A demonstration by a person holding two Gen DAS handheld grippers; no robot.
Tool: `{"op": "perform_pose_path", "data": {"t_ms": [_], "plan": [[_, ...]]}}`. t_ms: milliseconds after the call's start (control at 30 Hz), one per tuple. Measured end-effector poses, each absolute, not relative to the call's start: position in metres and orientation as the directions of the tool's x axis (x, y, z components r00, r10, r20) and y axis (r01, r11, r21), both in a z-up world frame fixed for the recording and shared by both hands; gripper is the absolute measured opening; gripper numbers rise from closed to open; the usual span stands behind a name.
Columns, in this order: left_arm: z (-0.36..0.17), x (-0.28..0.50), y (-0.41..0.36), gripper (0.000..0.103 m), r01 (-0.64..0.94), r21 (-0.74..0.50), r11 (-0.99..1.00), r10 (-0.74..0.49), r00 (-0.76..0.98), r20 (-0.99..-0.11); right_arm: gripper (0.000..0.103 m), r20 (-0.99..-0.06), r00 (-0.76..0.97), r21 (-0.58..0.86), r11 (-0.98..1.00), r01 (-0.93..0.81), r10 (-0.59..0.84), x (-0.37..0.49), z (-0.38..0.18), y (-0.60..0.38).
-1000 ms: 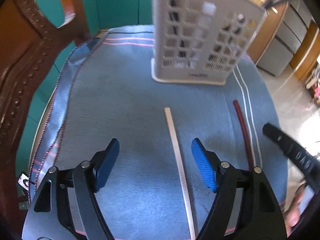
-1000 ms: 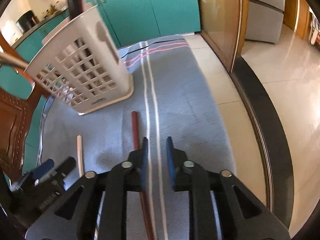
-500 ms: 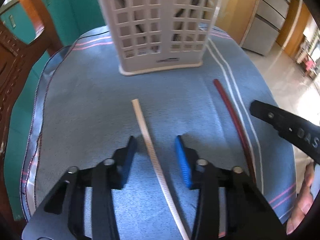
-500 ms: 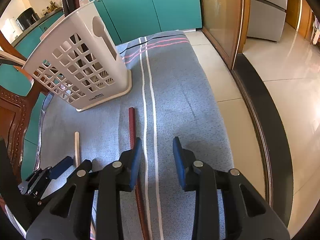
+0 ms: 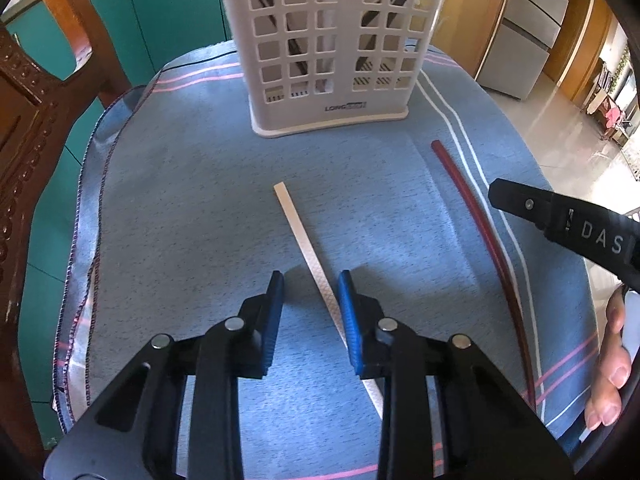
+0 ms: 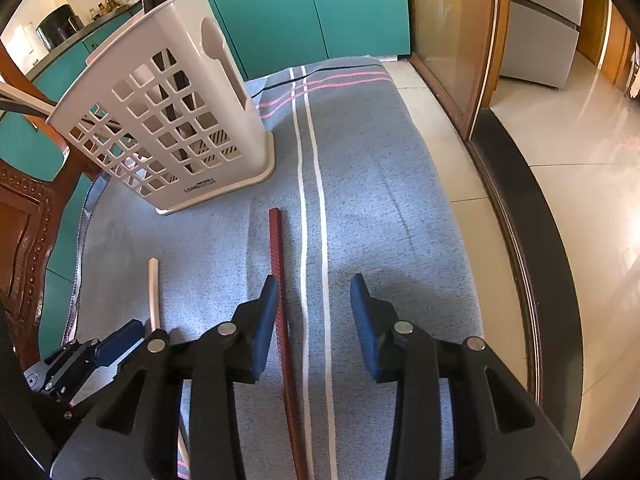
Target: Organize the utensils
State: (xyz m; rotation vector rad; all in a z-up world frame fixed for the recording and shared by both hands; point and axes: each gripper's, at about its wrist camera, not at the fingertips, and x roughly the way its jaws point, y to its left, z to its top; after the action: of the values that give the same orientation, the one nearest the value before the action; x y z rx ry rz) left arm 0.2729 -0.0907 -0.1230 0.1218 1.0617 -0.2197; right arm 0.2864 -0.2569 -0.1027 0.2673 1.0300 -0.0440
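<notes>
A cream chopstick (image 5: 304, 236) lies on the blue-grey cloth (image 5: 192, 208). It runs between the jaws of my left gripper (image 5: 310, 286), close to the right pad. The jaws are closing, and the left pad still stands apart from the stick. A dark red chopstick (image 6: 277, 264) lies beside the white stripes. My right gripper (image 6: 314, 286) straddles it with jaws opening, the stick just inside the left pad. A white perforated utensil basket (image 5: 328, 52) stands upright at the far end of the cloth, with some utensils inside.
A carved wooden chair (image 5: 28, 128) stands close on the left. The cloth's right edge drops to a tiled floor (image 6: 580, 152). Teal cabinets (image 6: 304, 8) are behind the basket (image 6: 160, 120). A hand (image 5: 612, 360) holds the right gripper's handle.
The left jaws have narrowed from wide to close around the cream chopstick, and the view has rolled so the basket is centred. The right jaws have widened from nearly shut over the red chopstick.
</notes>
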Motion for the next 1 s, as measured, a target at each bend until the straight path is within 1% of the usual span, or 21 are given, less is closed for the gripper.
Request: {"op": "perform_pose_path", "data": {"t_ms": [200,300,433,600,733,867,900,1000], "plan": [[-0.123,0.275,-0.087,0.029,0.229,-0.002,0.973,-0.112,0.468,-0.877,0.037,-0.857,0.509,0.186,0.971,0.152,0.084,0.288,-0.105,-0.251],[-0.122,0.275,-0.086,0.03,0.228,-0.001,0.974,-0.11,0.468,-0.877,0.039,-0.86,0.503,0.18,0.973,0.144,0.084,0.288,-0.106,-0.248],[-0.123,0.276,-0.082,0.039,0.214,0.005,0.977,-0.098,0.469,-0.877,0.041,-0.862,0.5,0.172,0.975,0.139,0.08,0.289,-0.108,-0.245],[-0.123,0.277,-0.076,0.045,0.199,0.004,0.98,-0.092,0.471,-0.877,0.041,-0.864,0.499,0.148,0.98,0.131,0.063,0.294,-0.11,-0.244],[-0.124,0.287,-0.071,0.051,0.175,-0.013,0.984,-0.095,0.469,-0.878,0.041,-0.857,0.515,0.088,0.991,0.105,0.022,0.303,-0.111,-0.237],[-0.125,0.298,-0.067,0.05,0.145,-0.03,0.989,-0.095,0.47,-0.877,0.041,-0.854,0.519,0.079,0.994,0.071,0.03,0.323,-0.113,-0.229],[-0.124,0.301,-0.066,0.049,0.138,-0.034,0.99,-0.095,0.471,-0.877,0.041,-0.855,0.518,0.08,0.995,0.067,0.034,0.327,-0.114,-0.228],[-0.125,0.309,-0.066,0.047,0.132,-0.032,0.991,-0.091,0.473,-0.876,0.041,-0.86,0.511,0.036,0.997,0.066,-0.003,0.333,-0.119,-0.225]]}}
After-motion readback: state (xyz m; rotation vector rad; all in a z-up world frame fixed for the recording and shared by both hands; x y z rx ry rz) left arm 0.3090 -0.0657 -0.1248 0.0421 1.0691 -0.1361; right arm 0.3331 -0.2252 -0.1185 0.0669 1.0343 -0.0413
